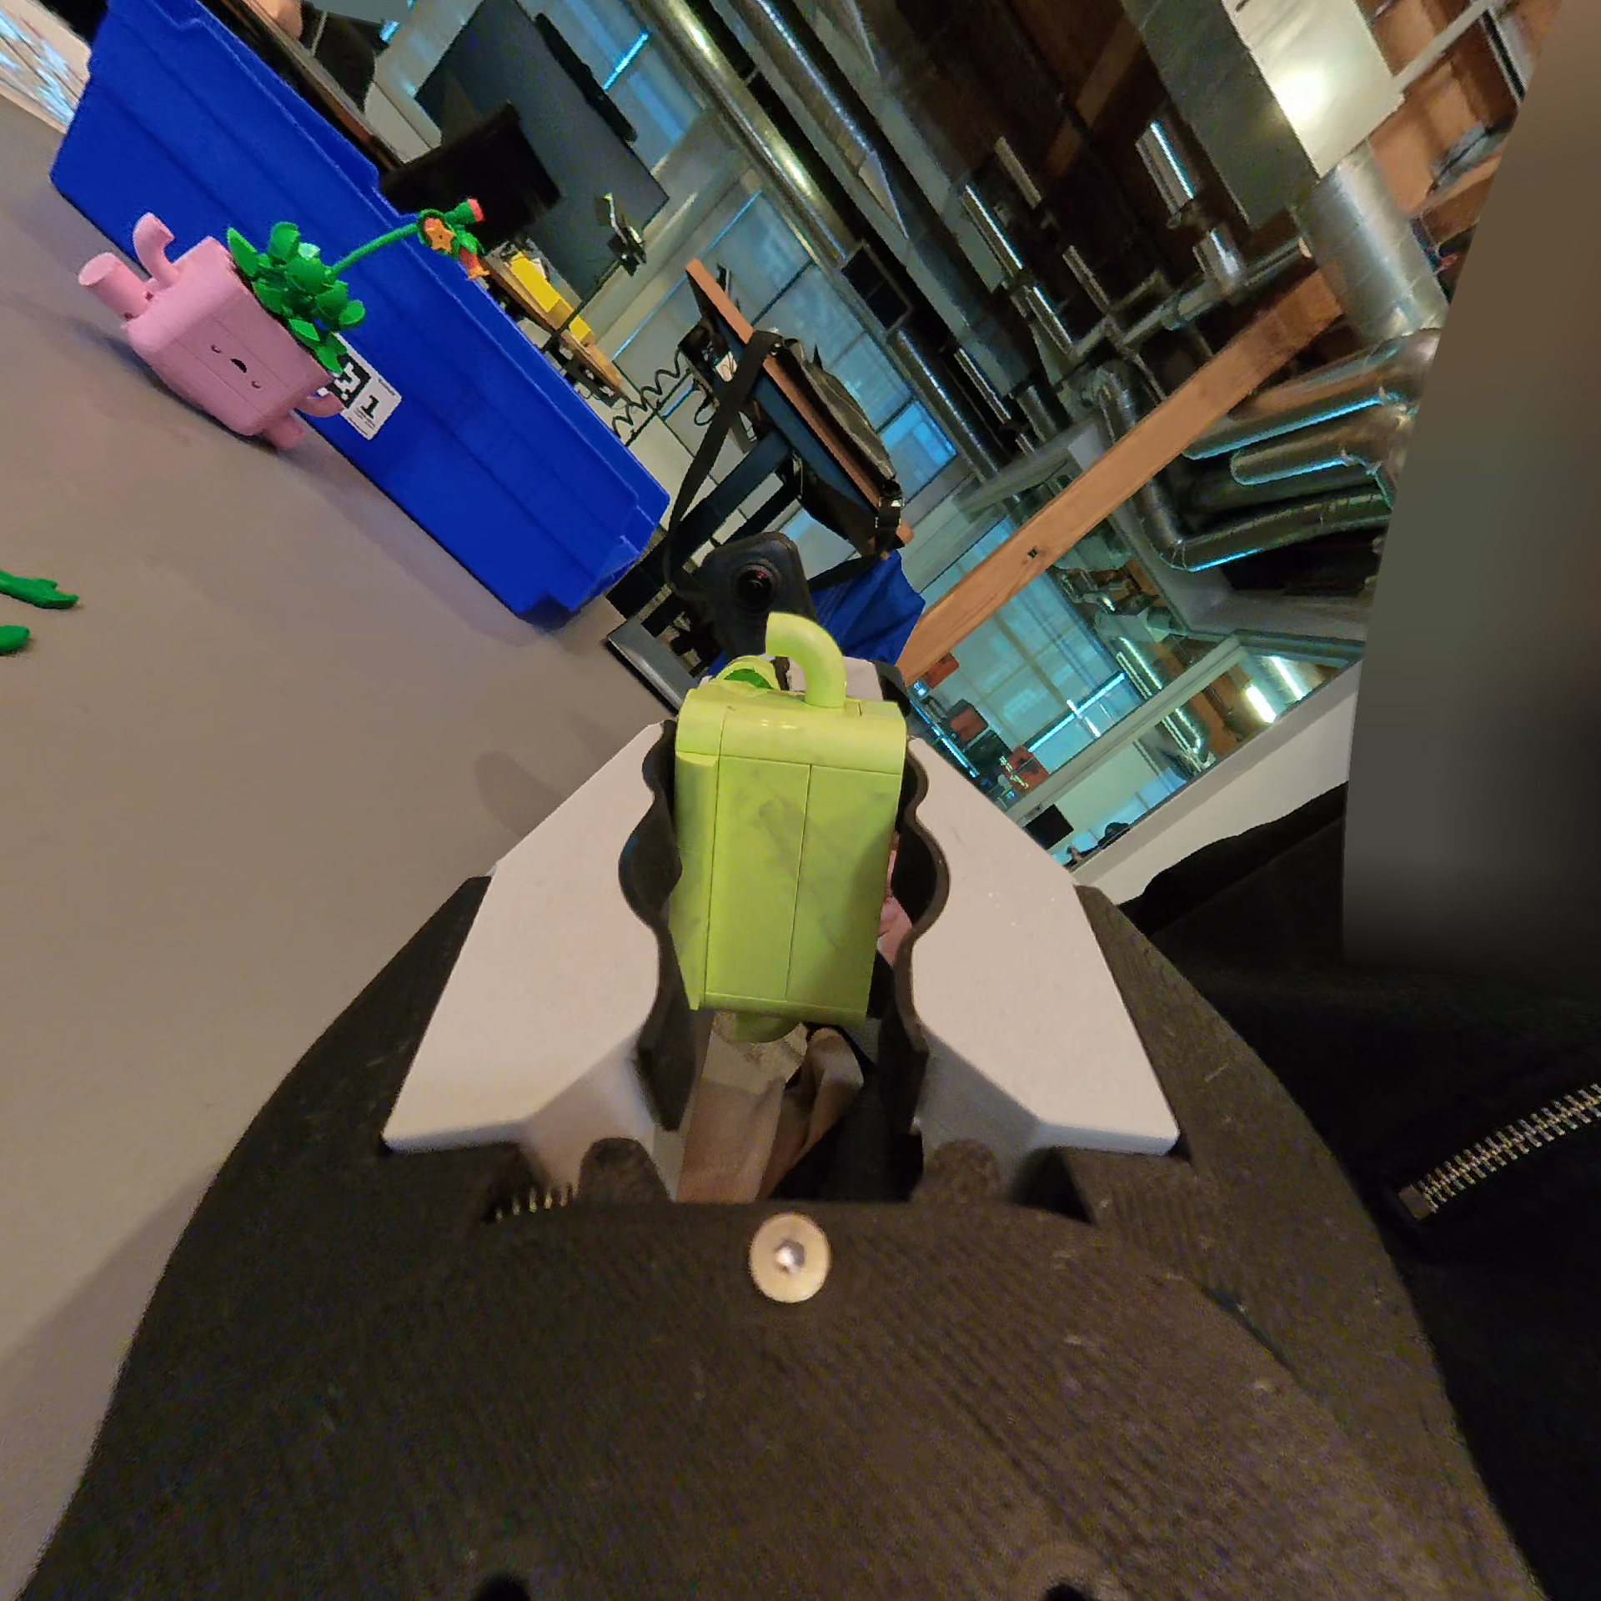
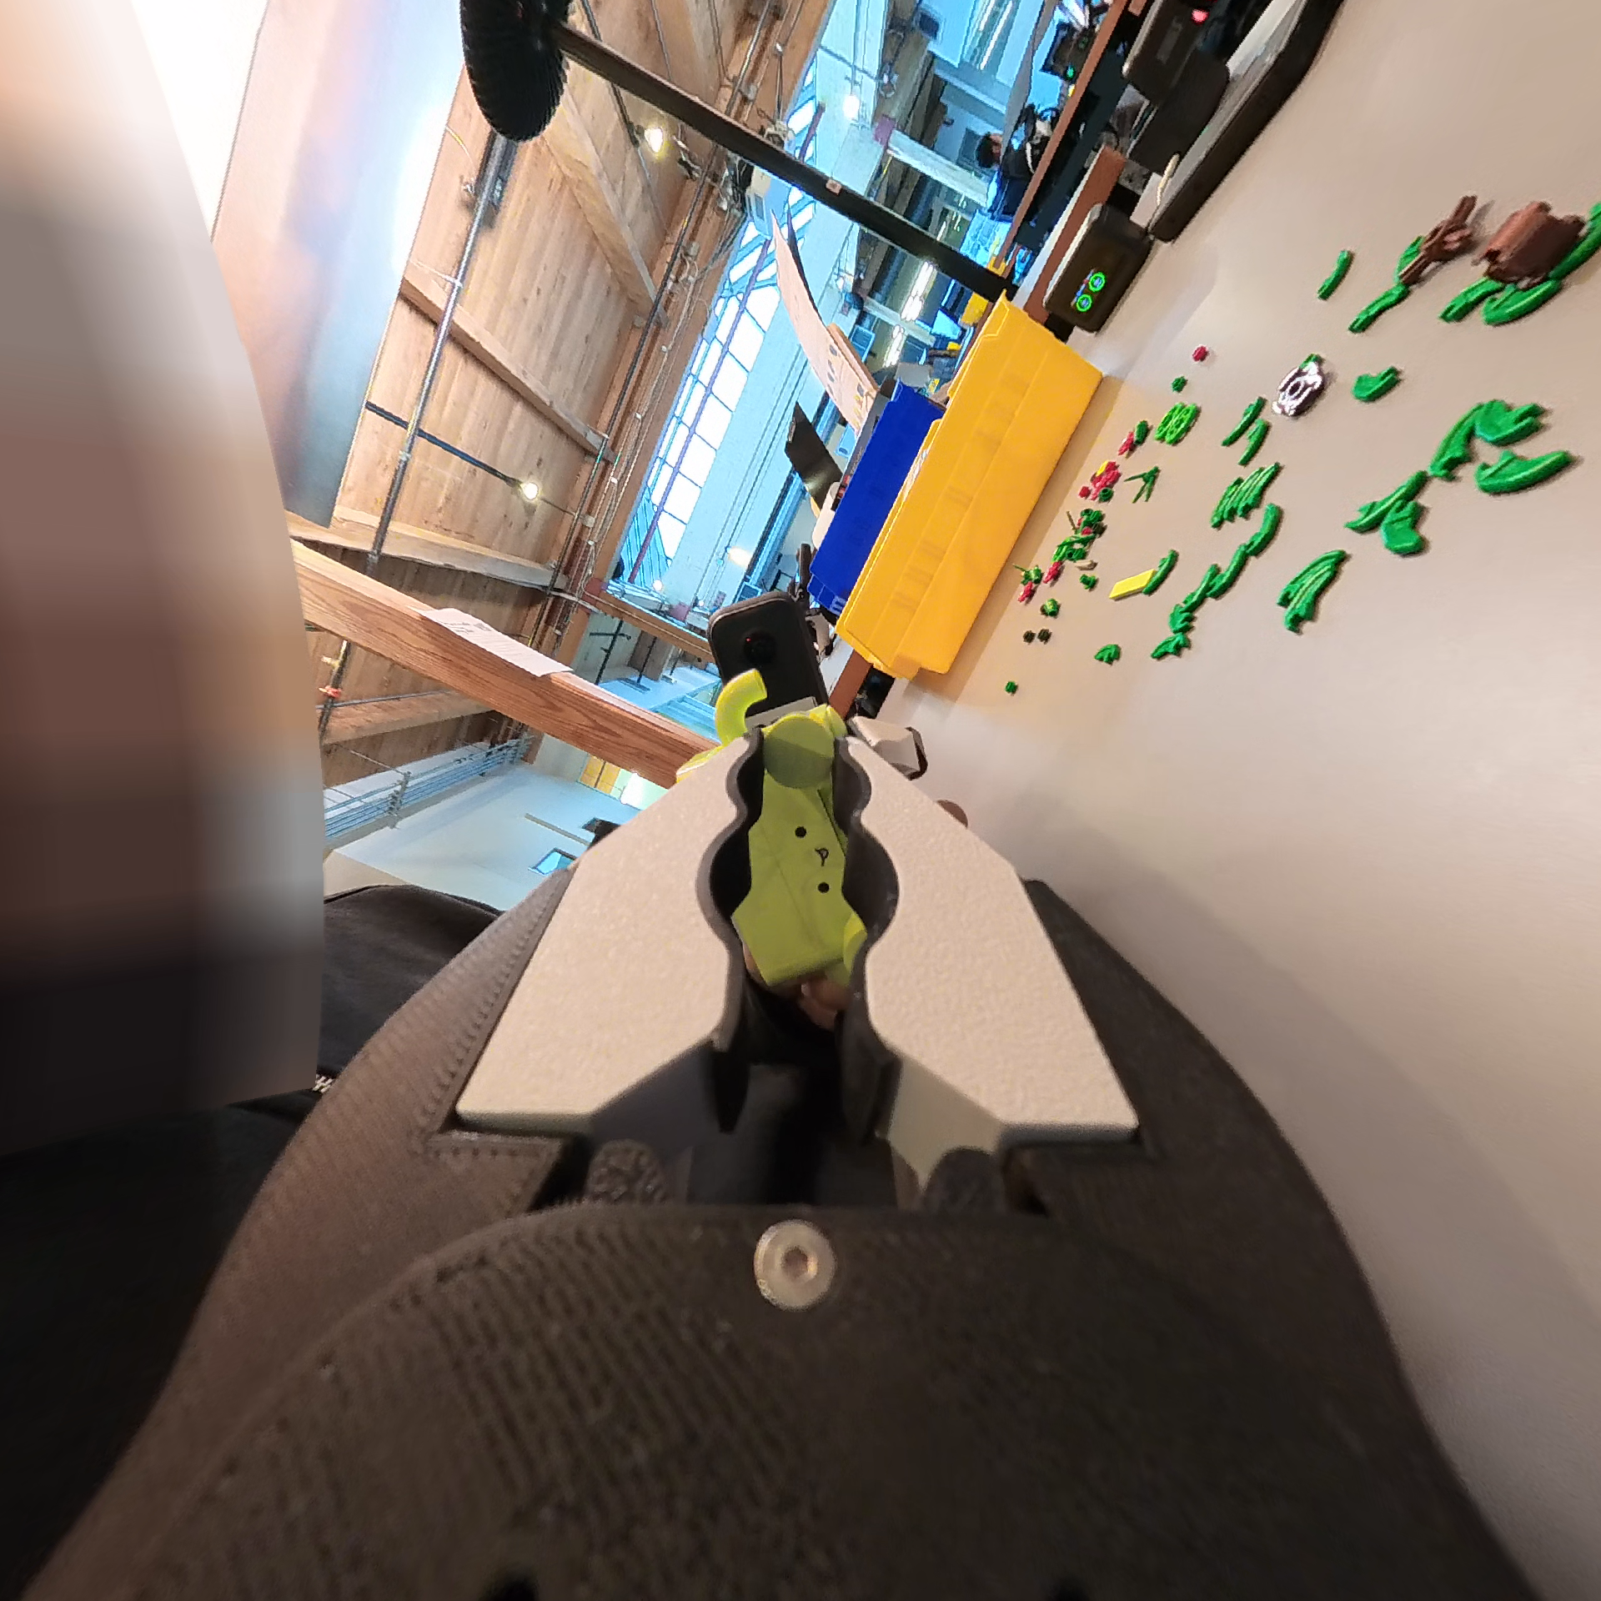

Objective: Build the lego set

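My left gripper (image 1: 780, 736) is shut on a lime-green Lego block figure (image 1: 780, 866) with a curved arm (image 1: 806, 658) on top, held in the air off the table edge. My right gripper (image 2: 797, 754) is shut on a lime-green Lego figure (image 2: 797, 875) with a small dotted face and a curved arm (image 2: 736, 702). It may be the same figure; I cannot tell. A finished pink block figure (image 1: 217, 346) with green leaves and a flower stem lies tipped on the grey table (image 1: 217, 736).
A blue bin (image 1: 416, 372) stands behind the pink figure. A yellow bin (image 2: 962, 511) stands at the table's far edge. Several loose green leaf pieces (image 2: 1490, 450), small red and green bits (image 2: 1074, 537) and brown pieces (image 2: 1525, 243) lie on the table. A black camera (image 1: 754, 589) stands ahead. Only a small space, under 4 cm, lies between the two pairs of fingers.
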Available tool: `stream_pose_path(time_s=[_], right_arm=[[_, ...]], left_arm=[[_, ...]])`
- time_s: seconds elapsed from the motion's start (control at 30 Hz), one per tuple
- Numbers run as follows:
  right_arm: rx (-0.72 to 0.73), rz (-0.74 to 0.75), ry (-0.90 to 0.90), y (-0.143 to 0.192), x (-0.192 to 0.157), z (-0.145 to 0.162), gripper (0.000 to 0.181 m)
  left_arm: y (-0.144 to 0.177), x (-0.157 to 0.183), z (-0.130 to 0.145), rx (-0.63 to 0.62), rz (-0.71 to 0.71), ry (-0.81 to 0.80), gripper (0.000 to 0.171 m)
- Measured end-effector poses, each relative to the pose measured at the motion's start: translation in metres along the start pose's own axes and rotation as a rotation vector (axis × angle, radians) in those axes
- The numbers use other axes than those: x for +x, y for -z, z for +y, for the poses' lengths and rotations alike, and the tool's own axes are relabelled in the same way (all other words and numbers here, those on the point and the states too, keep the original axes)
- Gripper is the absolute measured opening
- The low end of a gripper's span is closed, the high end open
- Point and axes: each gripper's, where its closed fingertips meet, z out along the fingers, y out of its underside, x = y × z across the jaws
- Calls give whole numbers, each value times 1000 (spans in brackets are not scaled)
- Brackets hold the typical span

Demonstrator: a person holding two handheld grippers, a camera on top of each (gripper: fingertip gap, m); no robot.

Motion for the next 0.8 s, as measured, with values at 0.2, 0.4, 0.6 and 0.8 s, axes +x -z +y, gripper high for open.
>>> stream_pose_path(time_s=[0.2,0.4,0.6,0.8], right_arm=[[13,5,101,-2,-3,-2,13],[0,22,134,-1,-5,-2,13],[-24,28,157,1,-8,-2,14],[-80,53,403,7,-16,-1,13]], left_arm=[[0,2,-2,25,25,53,45],[0,5,-3,26,29,33,45],[0,6,-3,24,30,11,45],[3,20,-8,49,240,237,45]])
